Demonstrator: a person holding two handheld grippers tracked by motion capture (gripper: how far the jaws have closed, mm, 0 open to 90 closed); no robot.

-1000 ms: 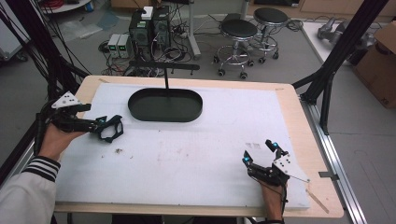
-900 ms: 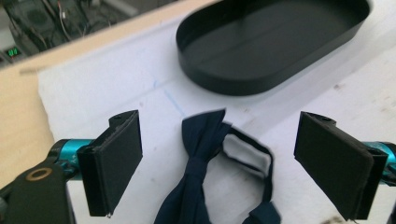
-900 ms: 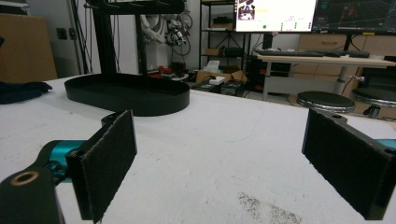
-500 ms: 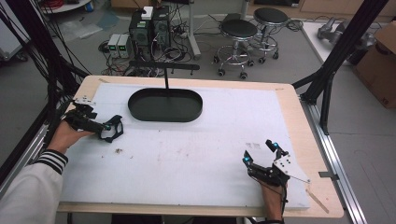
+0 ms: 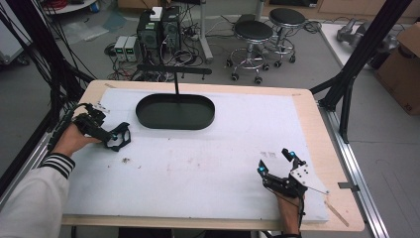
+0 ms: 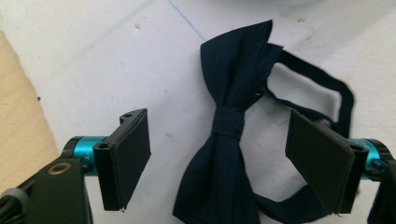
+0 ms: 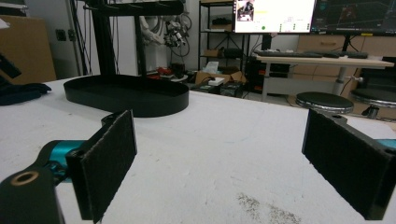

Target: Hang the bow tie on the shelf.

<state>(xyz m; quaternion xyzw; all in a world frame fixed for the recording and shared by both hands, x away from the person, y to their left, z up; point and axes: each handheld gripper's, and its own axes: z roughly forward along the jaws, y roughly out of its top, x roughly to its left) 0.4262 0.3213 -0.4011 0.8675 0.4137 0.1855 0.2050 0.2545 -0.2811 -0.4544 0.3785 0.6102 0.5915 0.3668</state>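
A navy bow tie [image 6: 228, 126] with a thin black strap [image 6: 327, 86] lies flat on the white mat. My left gripper [image 6: 224, 156] hangs open right over it, one black pad [image 6: 133, 149] on each side of the knot, neither touching it. In the high view the left gripper [image 5: 118, 137] is at the mat's left side, in front of the tray's left end. My right gripper [image 5: 275, 161] rests open near the front right of the mat, with nothing between its pads [image 7: 109, 163].
A black oval tray [image 5: 176, 127] stands at the back middle of the mat, with a black post [image 5: 176, 84] behind it. The tray's wall [image 7: 140, 105] lies far ahead of the right gripper. Bare wood [image 5: 322, 144] borders the mat on the right.
The left hand has turned its gripper over, so the grey plate no longer faces up, and its jaws now point down at the bow tie. The right gripper has not moved.
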